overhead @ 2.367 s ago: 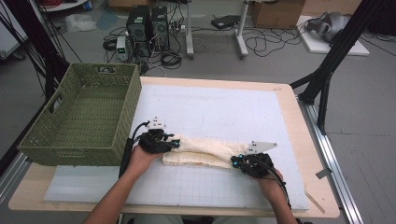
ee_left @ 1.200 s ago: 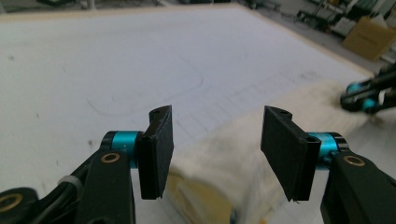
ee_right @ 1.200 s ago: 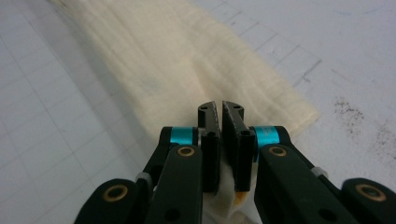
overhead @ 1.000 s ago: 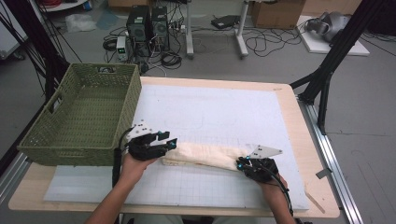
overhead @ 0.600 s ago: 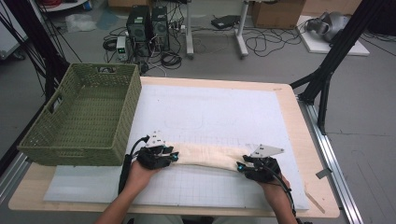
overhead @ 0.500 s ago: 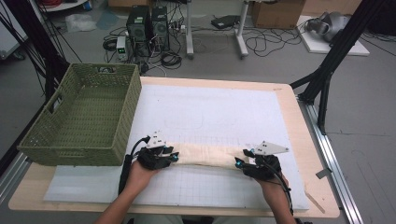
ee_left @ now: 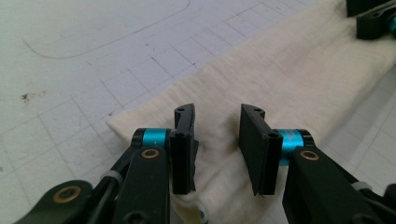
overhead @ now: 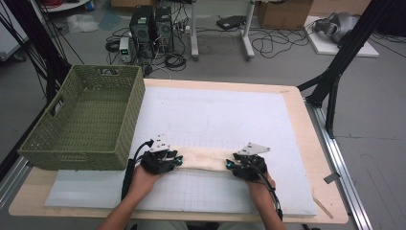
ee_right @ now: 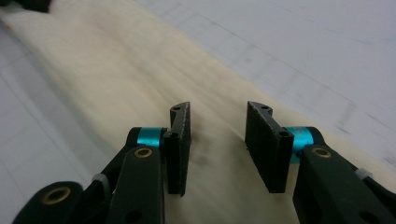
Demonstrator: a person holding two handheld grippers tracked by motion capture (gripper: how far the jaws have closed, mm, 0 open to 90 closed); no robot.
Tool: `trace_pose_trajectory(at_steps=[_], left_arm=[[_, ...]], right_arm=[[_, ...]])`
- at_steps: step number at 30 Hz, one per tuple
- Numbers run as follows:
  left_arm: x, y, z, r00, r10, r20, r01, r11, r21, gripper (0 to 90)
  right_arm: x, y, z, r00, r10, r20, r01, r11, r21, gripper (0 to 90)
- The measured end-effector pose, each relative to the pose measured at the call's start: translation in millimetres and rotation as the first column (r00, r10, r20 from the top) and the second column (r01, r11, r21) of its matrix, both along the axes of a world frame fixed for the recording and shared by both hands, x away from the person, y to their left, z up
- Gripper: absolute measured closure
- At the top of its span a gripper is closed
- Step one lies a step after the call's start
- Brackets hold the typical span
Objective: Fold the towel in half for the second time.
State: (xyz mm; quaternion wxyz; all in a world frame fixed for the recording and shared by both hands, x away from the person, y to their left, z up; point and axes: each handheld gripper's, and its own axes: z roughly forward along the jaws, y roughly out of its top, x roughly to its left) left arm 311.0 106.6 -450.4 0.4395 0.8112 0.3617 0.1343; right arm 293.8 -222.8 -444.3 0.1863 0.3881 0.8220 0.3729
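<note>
High view: gridded white mat (overhead: 215,120) on wooden table (overhead: 297,103), cabled floor; claws narrowly apart over cloth (overhead: 203,158).

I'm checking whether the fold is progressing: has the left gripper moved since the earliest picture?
Yes. In the high view the left gripper now sits lower in the picture, nearer the table's near edge and farther from the green basket, over the cream cloth's left end.

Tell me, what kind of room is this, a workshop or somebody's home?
Most likely a lab or workshop set up for recording handling work. A gridded white mat covers the wooden table, computer towers and loose cables sit on the bare floor, and black frame struts stand around the table.
</note>
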Motion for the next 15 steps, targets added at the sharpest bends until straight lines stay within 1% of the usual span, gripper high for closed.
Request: trace_pose_trajectory(at_steps=[1, 3, 5, 6, 9, 10, 13, 15], left_arm=[[0.0, 0.0, 0.0, 1.0, 0.0, 0.0, 0.0, 1.0, 0.0, 65.6], [0.0, 0.1, 0.1, 1.0, 0.001, 0.001, -0.001, 1.0, 0.001, 64.9], [0.2, 0.4, 0.0, 1.0, 0.002, -0.001, -0.002, 1.0, -0.004, 63.8], [0.3, 0.8, 0.1, 1.0, 0.003, -0.003, -0.003, 1.0, -0.002, 63.1], [0.6, 1.1, -0.2, 1.0, 0.004, -0.006, -0.004, 0.9999, -0.01, 61.8], [0.7, 1.1, -0.3, 1.0, 0.003, -0.006, -0.003, 0.9999, -0.011, 61.5], [0.6, 0.9, -0.4, 1.0, 0.002, -0.005, -0.002, 1.0, -0.006, 61.6], [0.2, 0.3, -0.4, 1.0, 0.004, -0.002, -0.004, 1.0, 0.003, 62.6]], right_arm=[[-1.5, -9.4, 0.4, 0.9998, -0.019, -0.001, 0.019, 0.9998, -0.001, 60.7], [-3.6, -23.7, 0.3, 0.9986, -0.053, 0.001, 0.053, 0.9985, 0.016, 61.0], [-7.7, -37.6, 0.1, 0.9971, -0.075, 0.0, 0.075, 0.997, 0.017, 62.3], [-11.0, -44.2, 0.3, 0.9968, -0.08, 0.003, 0.08, 0.9967, 0.006, 62.6], [-16.1, -54.9, 1.4, 0.9965, -0.083, -0.002, 0.083, 0.9965, 0.008, 62.7], [-17.6, -58.1, 0.9, 0.997, -0.077, -0.009, 0.077, 0.997, -0.003, 62.5], [-20.6, -64.7, -1.4, 0.998, -0.063, -0.007, 0.063, 0.9978, 0.018, 62.5], [-22.7, -64.9, -5.5, 0.9976, -0.068, 0.009, 0.068, 0.997, 0.037, 63.8]])
